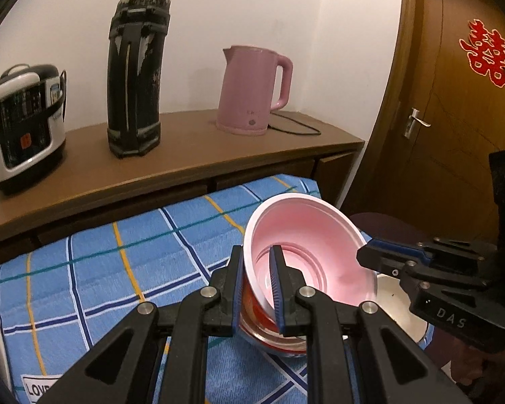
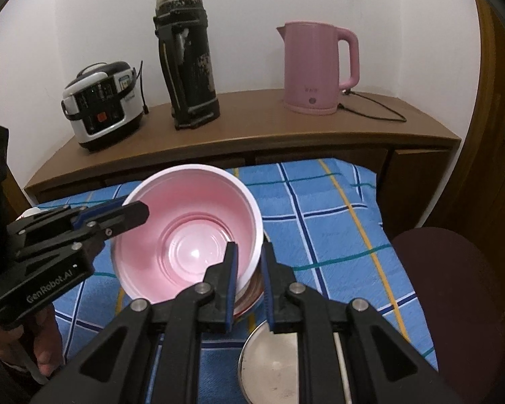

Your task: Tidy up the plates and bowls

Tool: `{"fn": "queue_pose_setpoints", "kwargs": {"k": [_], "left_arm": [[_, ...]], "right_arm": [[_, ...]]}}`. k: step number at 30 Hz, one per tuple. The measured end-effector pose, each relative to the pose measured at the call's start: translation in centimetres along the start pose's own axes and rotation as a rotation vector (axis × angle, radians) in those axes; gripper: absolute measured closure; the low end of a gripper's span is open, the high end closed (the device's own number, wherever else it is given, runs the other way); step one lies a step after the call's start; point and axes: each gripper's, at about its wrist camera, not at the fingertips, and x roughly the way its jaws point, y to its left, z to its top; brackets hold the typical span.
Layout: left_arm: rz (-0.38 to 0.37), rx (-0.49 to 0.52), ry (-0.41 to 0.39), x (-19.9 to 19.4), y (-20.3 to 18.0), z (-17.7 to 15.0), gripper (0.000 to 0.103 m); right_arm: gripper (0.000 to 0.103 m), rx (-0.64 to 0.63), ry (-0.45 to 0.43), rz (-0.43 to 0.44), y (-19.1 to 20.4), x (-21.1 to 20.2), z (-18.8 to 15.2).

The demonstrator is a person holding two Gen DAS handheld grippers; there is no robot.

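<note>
A bowl (image 1: 306, 235) (image 2: 185, 222), pink inside with a white rim and a red outer wall, hangs tilted over the blue checked cloth (image 1: 118, 269) (image 2: 320, 208). My left gripper (image 1: 256, 262) (image 2: 144, 213) is shut on its rim on one side, one finger inside and one outside. On the opposite side my right gripper (image 2: 249, 259) (image 1: 362, 256) is shut on the rim. Red and white rings of another bowl (image 1: 269, 336) (image 2: 252, 298) show just under it. A pale round plate (image 1: 397, 306) (image 2: 269, 367) lies on the cloth beneath my right gripper.
Behind the cloth, a wooden sideboard (image 1: 192, 155) (image 2: 252, 124) carries a rice cooker (image 1: 20, 124) (image 2: 101, 107), a tall black flask (image 1: 138, 77) (image 2: 188, 60) and a pink kettle (image 1: 252, 91) (image 2: 316, 67) with its cord. A brown door (image 1: 454, 118) and a dark stool (image 2: 454, 286) stand at the right.
</note>
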Motion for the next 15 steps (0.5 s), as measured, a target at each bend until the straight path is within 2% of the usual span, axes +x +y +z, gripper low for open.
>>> {"fn": "queue_pose_setpoints", "kwargs": {"k": [15], "left_arm": [[-0.009,-0.015,0.078,1.4,0.6,-0.3,0.086]], "right_arm": [[0.088,-0.009,0.037,-0.020,0.1,0.8,0.3]]}}
